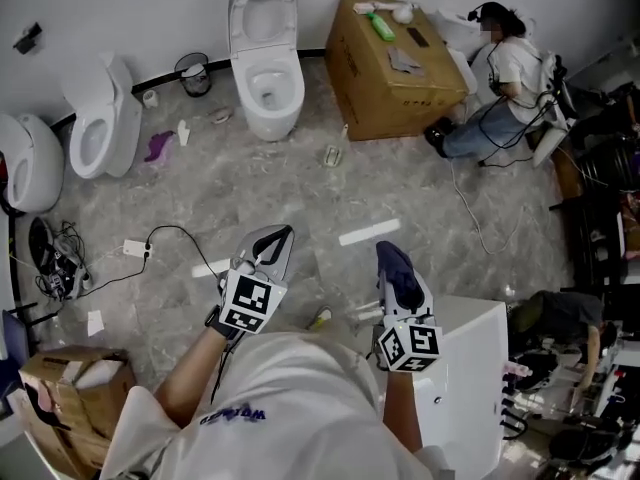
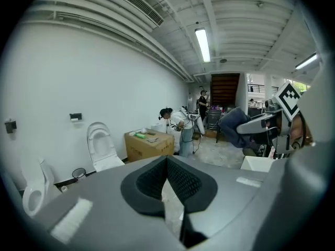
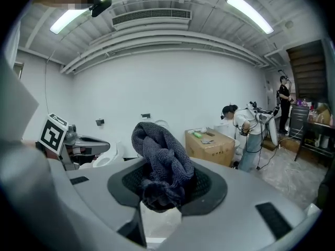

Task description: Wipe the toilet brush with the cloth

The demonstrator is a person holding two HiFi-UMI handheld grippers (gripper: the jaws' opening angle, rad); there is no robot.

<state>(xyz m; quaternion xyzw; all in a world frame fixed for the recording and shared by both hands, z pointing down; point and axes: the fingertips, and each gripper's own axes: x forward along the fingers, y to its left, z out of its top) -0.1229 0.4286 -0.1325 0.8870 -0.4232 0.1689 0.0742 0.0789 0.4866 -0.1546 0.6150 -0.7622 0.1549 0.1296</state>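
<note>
**Cloth clamped right, left jaws shut empty**
The right gripper [image 3: 163,190] pinches a bunched dark knit cloth [image 3: 161,158] between its jaws. The left gripper [image 2: 167,163] has its jaws pressed together on nothing. Both hover over the marbled floor [image 1: 250,188], with a white toilet [image 1: 266,78] well beyond.

floor [image 1: 300,193] grey, marbled. white toilet [image 1: 266,58] at back wall, lid up; second toilet [image 1: 105,118] to its left, small black bin [image 1: 194,73] between them. cardboard box [image 1: 392,68] right of first toilet, green bottle [image 1: 381,26] on top; person [image 1: 505,78] seated just beside it.
</note>
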